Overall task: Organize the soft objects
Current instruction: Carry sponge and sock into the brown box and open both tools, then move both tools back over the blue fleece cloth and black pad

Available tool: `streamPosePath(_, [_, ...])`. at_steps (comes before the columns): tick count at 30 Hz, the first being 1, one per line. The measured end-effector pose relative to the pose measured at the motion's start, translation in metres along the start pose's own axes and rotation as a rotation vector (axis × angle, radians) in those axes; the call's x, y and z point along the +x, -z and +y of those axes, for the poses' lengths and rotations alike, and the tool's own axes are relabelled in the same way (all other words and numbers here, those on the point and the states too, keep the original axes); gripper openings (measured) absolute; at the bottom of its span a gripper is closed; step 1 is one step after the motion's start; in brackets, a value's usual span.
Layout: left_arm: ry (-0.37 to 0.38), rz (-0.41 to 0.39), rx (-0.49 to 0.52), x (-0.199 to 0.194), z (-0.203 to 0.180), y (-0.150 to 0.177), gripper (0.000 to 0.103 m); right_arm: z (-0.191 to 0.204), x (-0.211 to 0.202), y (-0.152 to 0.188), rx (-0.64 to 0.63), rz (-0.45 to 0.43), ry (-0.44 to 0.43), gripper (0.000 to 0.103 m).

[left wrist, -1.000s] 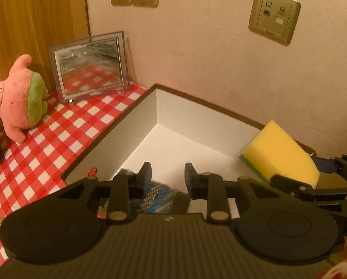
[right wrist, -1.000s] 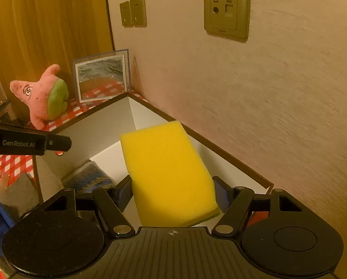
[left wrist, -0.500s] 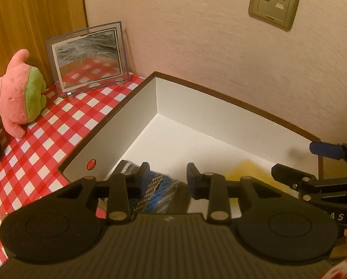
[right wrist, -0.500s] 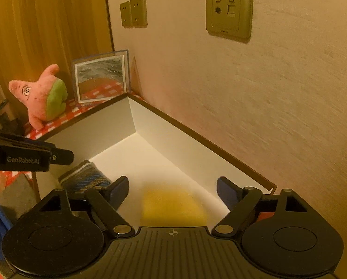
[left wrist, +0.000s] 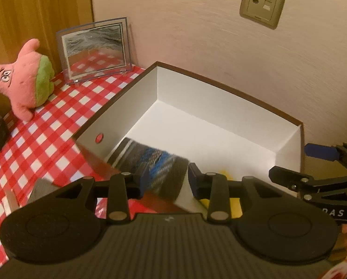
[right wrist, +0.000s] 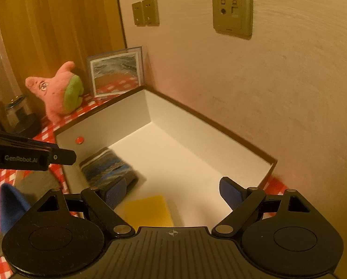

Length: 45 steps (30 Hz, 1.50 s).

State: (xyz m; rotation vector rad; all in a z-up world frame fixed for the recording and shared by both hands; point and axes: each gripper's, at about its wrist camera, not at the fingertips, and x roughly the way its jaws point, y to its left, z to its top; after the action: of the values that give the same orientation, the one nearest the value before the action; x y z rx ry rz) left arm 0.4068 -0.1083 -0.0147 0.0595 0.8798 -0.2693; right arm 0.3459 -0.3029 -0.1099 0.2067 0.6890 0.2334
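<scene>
Red-checked tabletop carries one white box by the wall. Nearest, the right hand-held gripper, jaws just opened wide, stands released above one yellow sponge at the box's near edge. Left hand-held gripper, opening too, grasps nothing over one striped cloth. Beyond stands one pink plush.

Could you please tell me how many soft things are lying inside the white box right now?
2: a striped cloth near the box's left wall, and a yellow sponge at its near end. The near corner is hidden by the gripper.
</scene>
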Motion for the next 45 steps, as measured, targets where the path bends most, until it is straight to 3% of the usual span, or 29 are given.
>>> streamPosePath(15, [-0.073,-0.014,-0.102,-0.076,0.04,0.077,0.035,0.049,-0.043,0.035,-0.083,-0.003,-0.087,0.087])
streamPosePath(24, [-0.138,0.015,-0.169,-0.107,0.067,0.135,0.035,0.097,-0.065,0.052,-0.189,-0.05,-0.287,0.087])
streamPosePath(35, [-0.181,0.061,-0.268,-0.121,0.09,0.192,0.035,0.149,-0.034,0.091,-0.307,0.082,-0.342,0.086])
streamPosePath(45, [-0.223,0.089,-0.302,-0.119,0.102,0.21,0.035,0.172,-0.006,0.105,-0.341,0.144,-0.371,0.086])
